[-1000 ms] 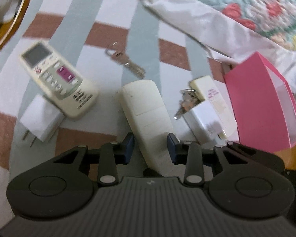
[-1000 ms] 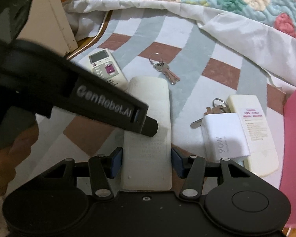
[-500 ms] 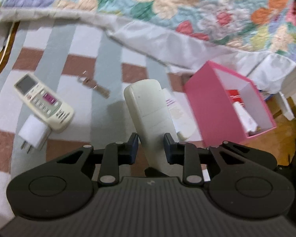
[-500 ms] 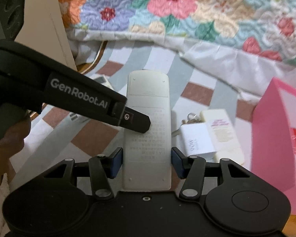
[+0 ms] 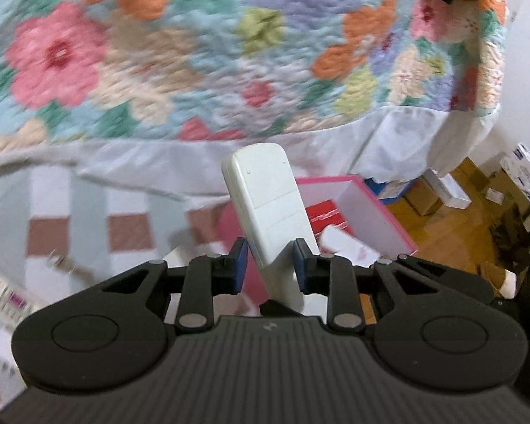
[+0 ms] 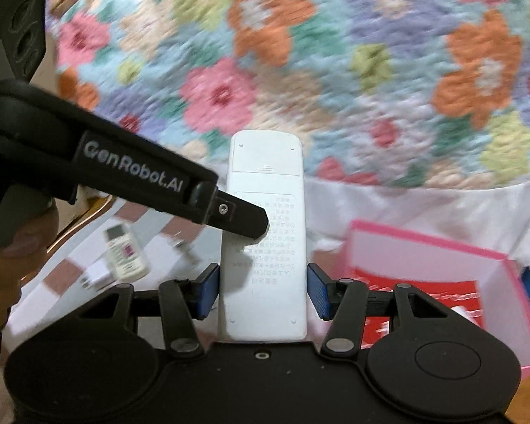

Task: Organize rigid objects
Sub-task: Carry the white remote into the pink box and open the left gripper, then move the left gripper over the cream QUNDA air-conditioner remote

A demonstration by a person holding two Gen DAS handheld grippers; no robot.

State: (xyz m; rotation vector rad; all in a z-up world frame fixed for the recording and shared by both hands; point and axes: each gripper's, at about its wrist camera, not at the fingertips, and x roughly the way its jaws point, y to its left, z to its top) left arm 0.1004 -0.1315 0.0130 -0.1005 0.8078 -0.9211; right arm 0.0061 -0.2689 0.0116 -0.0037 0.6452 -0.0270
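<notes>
Remote (image 6: 263, 233) lifted off the bedspread, clamped between both grippers.
Right gripper (image 6: 263, 289) grips its width, left gripper (image 5: 269, 265) its edges; pink box (image 6: 424, 247) now lies just beyond the fingertips.

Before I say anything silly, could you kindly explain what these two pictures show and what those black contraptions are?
Each picture comes from a camera mounted on a hand-held two-finger gripper; a person carries one in each hand. The left gripper and the right gripper both clamp the same white remote control, lifted off the checked cloth. In the right view, the left gripper reaches in from the side. Behind hangs a floral quilt. A pink box stands open nearby. Another remote lies on the cloth.
</notes>
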